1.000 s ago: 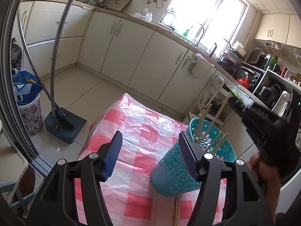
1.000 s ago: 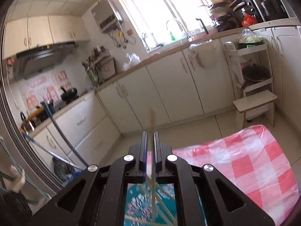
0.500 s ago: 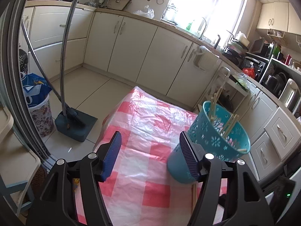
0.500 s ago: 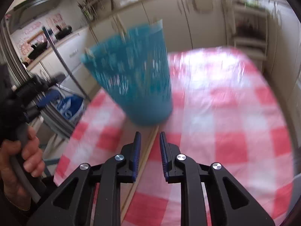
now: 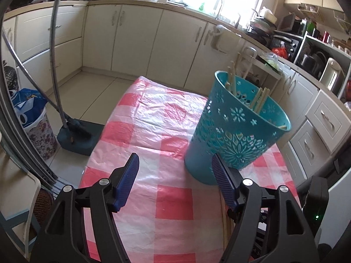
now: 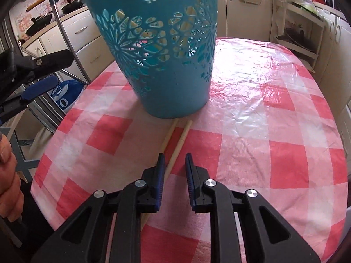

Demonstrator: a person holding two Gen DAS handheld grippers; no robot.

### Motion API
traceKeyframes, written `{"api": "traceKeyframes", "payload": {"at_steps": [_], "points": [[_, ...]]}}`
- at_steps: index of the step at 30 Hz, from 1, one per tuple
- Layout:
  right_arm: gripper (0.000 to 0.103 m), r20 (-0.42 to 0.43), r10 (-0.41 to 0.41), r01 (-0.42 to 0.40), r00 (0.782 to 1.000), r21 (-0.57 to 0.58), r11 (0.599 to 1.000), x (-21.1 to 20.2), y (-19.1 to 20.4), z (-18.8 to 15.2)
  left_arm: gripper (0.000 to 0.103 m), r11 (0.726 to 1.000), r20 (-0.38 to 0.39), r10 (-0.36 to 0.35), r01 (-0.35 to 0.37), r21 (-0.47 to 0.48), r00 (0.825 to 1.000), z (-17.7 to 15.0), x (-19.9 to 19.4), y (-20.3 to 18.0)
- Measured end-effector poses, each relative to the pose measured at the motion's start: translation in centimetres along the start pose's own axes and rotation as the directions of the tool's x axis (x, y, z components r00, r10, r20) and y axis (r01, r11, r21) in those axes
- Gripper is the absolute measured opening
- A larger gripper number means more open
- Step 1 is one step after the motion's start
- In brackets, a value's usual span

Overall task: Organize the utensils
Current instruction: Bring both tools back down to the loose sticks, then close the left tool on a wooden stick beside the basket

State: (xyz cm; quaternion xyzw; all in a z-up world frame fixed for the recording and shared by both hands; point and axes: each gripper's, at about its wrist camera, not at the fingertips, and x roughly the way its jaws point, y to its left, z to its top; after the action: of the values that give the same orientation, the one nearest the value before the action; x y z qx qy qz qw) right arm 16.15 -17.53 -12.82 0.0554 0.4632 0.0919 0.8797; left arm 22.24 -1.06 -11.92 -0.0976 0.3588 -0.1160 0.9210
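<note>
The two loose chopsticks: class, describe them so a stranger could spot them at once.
Find the checked tablecloth, then the teal basket standing on it. At its foot two pale chopsticks lie flat side by side; the other chopsticks stand inside the basket.

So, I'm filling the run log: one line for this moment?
left gripper: opening, empty | right gripper: closing, chopstick between pads, not gripped | bin: upright, holds chopsticks

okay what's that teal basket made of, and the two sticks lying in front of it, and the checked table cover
Teal basket: looks like moulded plastic, matte, with clean-cut flower holes. Chopsticks: pale, dull, probably wood or bamboo; grain too small to tell. Table cover: thin glossy plastic sheet, crinkled and throwing glare.
</note>
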Motion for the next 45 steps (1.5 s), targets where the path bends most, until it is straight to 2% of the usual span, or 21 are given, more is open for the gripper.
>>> {"api": "traceKeyframes", "payload": {"at_steps": [2,5,7,10,18,25,28,29,30,33,37,41,45], "points": [[0.013,-0.010,-0.027,0.027,1.000,-0.034,0.999,-0.1,0.3,0.1,0.066,1.000,-0.025,0.001,0.000,0.028,1.000,-0.4,0.5,-0.7],[0.011,-0.027,-0.022,0.022,0.999,-0.028,0.999,-0.6,-0.4,-0.1,0.066,0.997,-0.087,-0.009,0.015,0.078,0.996,-1.3,1.6,-2.0],[0.010,-0.034,-0.017,0.017,0.999,-0.012,1.000,-1.2,-1.5,-0.4,0.066,0.989,-0.151,-0.012,0.034,0.142,0.988,-2.4,2.9,-3.5],[0.010,-0.033,-0.022,0.023,0.999,0.013,1.000,-1.8,-3.1,-0.8,0.066,0.969,-0.209,0.008,0.044,0.243,0.978,-4.2,4.2,-6.1],[0.010,-0.033,-0.020,0.022,0.999,0.058,0.998,-2.9,-6.1,-1.4,0.065,0.943,-0.264,0.076,0.017,0.333,0.962,-6.3,6.8,-9.3],[0.010,-0.033,-0.005,0.008,0.999,0.080,0.997,-3.0,-6.5,-1.1,0.065,0.930,-0.263,0.103,0.002,0.369,0.959,-7.2,7.6,-10.3],[0.010,-0.033,-0.008,0.011,0.999,0.085,0.996,-2.9,-6.8,-1.0,0.056,0.930,-0.260,0.088,0.015,0.368,0.961,-7.1,7.7,-10.7],[0.010,-0.032,-0.010,0.013,0.999,0.083,0.996,-2.8,-6.8,-1.0,0.046,0.928,-0.255,0.081,0.020,0.372,0.963,-7.2,7.7,-10.9],[0.010,-0.032,-0.013,0.016,0.999,0.079,0.997,-2.8,-6.7,-0.9,0.030,0.925,-0.250,0.072,0.029,0.378,0.966,-7.2,7.7,-11.0],[0.010,-0.028,-0.026,0.027,0.999,0.053,0.998,-2.7,-6.3,-0.9,0.006,0.922,-0.248,0.040,0.060,0.383,0.968,-7.3,7.5,-11.3],[0.010,-0.029,-0.011,0.012,1.000,0.028,1.000,-2.6,-5.5,-1.0,0.004,0.937,-0.258,-0.006,0.096,0.335,0.966,-6.9,7.3,-10.7],[0.010,-0.023,-0.019,0.020,1.000,0.040,0.999,-2.6,-5.5,-0.8,0.004,0.947,-0.239,-0.001,0.078,0.310,0.971,-6.1,6.8,-9.5],[0.010,-0.023,-0.025,0.027,0.999,0.074,0.997,-2.4,-6.2,-0.7,0.004,0.954,-0.264,0.002,0.077,0.289,0.964,-5.9,7.0,-8.7]]}}
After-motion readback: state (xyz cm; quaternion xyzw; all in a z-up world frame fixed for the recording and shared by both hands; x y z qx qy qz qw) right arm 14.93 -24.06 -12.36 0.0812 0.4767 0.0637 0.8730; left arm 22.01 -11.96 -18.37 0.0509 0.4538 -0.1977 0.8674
